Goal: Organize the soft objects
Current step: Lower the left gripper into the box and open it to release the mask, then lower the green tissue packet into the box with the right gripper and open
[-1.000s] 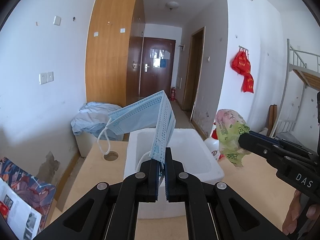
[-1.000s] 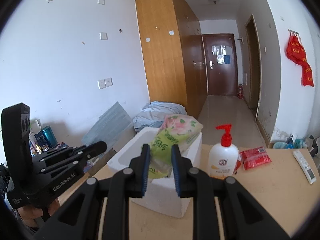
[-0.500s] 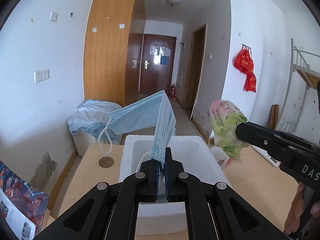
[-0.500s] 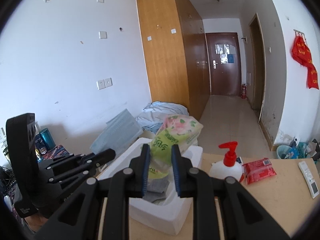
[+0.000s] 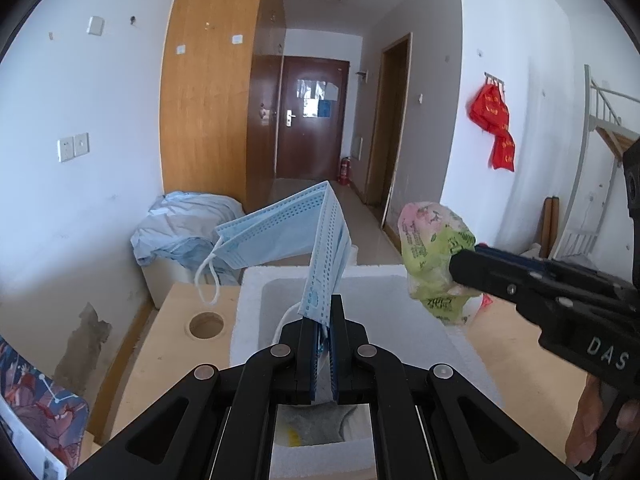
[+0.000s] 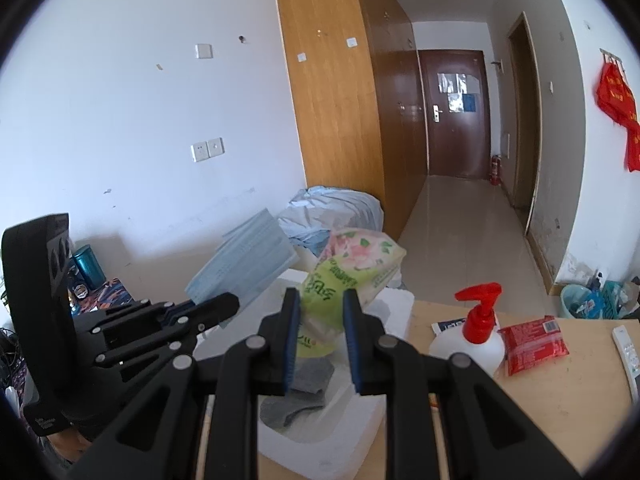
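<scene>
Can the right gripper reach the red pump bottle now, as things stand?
Probably not yet: the right gripper is shut on the tissue pack, though the path to the pump bottle looks open.

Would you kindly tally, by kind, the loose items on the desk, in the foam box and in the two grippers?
Face masks: 1, blue face mask, in left gripper
Tissue packs: 2, green tissue pack in right gripper; red tissue pack
Pump bottles: 1, pump bottle
Remotes: 1, remote
Grey cloths: 1, grey cloth in foam box
Total: 6

Tissue pack (image 6: 343,280) between right tongs (image 6: 320,338)
</scene>
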### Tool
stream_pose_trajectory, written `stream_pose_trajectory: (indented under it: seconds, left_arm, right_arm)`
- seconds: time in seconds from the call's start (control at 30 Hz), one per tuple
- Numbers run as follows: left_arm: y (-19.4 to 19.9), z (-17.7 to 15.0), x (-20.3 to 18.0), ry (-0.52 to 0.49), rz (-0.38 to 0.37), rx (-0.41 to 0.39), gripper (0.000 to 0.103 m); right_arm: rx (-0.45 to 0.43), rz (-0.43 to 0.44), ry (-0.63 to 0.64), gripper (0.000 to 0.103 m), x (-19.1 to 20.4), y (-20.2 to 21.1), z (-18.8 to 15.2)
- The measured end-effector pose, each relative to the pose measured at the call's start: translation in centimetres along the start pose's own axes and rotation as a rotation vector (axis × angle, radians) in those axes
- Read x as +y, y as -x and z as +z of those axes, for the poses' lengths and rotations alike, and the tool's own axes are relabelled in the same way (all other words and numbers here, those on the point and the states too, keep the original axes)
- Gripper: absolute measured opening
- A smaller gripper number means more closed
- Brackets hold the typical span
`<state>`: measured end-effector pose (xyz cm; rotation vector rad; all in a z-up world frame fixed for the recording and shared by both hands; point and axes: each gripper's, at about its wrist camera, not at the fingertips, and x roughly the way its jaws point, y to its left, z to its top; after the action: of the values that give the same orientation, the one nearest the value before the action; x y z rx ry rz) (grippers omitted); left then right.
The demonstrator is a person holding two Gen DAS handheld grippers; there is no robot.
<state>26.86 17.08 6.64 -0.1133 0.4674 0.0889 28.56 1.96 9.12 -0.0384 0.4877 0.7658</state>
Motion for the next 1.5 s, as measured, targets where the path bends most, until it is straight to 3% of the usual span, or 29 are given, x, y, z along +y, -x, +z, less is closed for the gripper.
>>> stream_pose_trajectory:
  seconds: [0.93, 1.0, 1.03, 1.07, 1.13, 1.3, 1.5]
  left_arm:
    - [-1.1, -1.0, -0.6, -0.023, -0.019, 0.035, 0.007]
    - [-1.2, -1.1, -0.6, -0.020, -0.016, 0.041, 0.012]
    - [-1.2, -1.2, -0.6, -0.018, -0.012, 0.043, 0.026]
    - [-1.2, -1.2, -0.6, -0.019, -0.011, 0.043, 0.051]
    - [-1.2, -1.2, -0.5, -0.018, -0.010, 0.042, 0.082]
    - [0.4, -1.2, -0.4, -0.013, 0.055, -0.048, 0.089]
    - [0.5, -1.4, 0.0, -0.007, 0.063, -0.046, 0.090]
  right_arm:
    - [-0.002, 0.012, 0.012, 0.025, 0.2, 0.4, 0.4]
    - [-0.004, 0.011, 0.012, 0.025, 0.2, 0.5, 0.4]
    - [-0.005, 0.011, 0.010, 0.025, 0.2, 0.5, 0.3]
    - [-0.005, 0.010, 0.010, 0.025, 0.2, 0.4, 0.3]
    - [-0.007, 0.010, 0.011, 0.025, 0.2, 0.6, 0.2]
    - [-0.010, 0.009, 0.013, 0.025, 0.3, 0.7, 0.0]
    - [-0.006, 0.008, 0.015, 0.025, 0.3, 0.5, 0.0]
